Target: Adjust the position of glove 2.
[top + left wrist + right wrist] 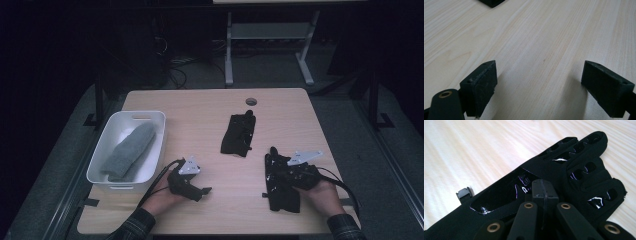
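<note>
A black glove [282, 192] lies near the table's front right, fingers pointing away from me. My right gripper [278, 172] rests on it, and in the right gripper view the jaws [544, 192] stand shut together, pinching the glove [574, 165] at its back. A second black glove [239, 135] lies flat in the middle of the table. My left gripper [202, 191] sits low over bare wood at the front left, open wide [539, 67] with nothing between its fingers.
A white bin [156, 120] at the table's left holds a grey mitten [129, 150]. A round cable hole [251, 101] sits near the far edge. A dark corner [491, 2] of something shows ahead of the left gripper. Table legs [228, 55] stand beyond.
</note>
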Demonstrator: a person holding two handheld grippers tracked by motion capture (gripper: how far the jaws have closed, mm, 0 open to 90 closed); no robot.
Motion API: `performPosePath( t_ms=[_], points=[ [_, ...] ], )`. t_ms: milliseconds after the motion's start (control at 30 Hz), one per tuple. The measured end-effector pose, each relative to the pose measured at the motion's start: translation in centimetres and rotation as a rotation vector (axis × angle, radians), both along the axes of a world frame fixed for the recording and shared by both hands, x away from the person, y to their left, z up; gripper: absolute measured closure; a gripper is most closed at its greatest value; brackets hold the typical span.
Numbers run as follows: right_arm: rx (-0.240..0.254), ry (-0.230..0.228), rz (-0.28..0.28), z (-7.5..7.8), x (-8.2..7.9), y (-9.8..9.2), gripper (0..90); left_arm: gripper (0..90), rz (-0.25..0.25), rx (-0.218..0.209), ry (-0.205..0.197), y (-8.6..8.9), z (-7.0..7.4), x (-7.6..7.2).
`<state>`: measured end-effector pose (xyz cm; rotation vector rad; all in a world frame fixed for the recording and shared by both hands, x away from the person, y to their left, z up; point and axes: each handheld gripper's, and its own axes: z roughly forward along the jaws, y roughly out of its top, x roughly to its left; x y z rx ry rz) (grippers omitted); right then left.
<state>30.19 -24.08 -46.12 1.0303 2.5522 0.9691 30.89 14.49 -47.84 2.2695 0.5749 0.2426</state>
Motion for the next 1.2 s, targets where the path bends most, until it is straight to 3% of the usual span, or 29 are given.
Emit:
performPosePath(
  t_ms=[367, 567, 700, 900, 1000, 1133, 1200],
  points=[
    [0.011, 0.021, 0.108, 0.1, -1.1, 4.0, 90.0, 12.4, 0.0, 0.001, 0.0, 0.0, 0.0, 0.0],
    [-0.001, 0.013, 0.125, 0.2, -1.3, 4.7, 89.1, 12.4, 0.002, -0.003, 0.001, 0.0, 0.0, 0.0],
    [0.035, 0.018, 0.113, 0.6, -1.3, 3.9, 77.9, 12.4, 0.003, -0.005, 0.001, 0.0, 0.0, 0.0],
    [0.076, -0.04, 0.025, 1.2, -1.0, 1.3, 54.7, 12.3, -0.001, -0.002, 0.007, -0.1, 0.0, 0.1],
    [0.06, -0.067, -0.023, 0.9, -1.0, -0.3, 43.9, 12.5, -0.002, 0.016, 0.008, -0.2, 0.1, 0.1],
    [0.057, -0.063, -0.081, 0.0, -0.8, -2.3, 34.1, 14.2, 0.017, 0.042, 0.023, -0.4, 0.4, 0.1],
    [0.061, -0.062, -0.1, -0.4, -0.7, -3.2, 32.6, 23.5, 0.02, 0.048, 0.026, -0.4, 0.8, 0.2]
  ],
)
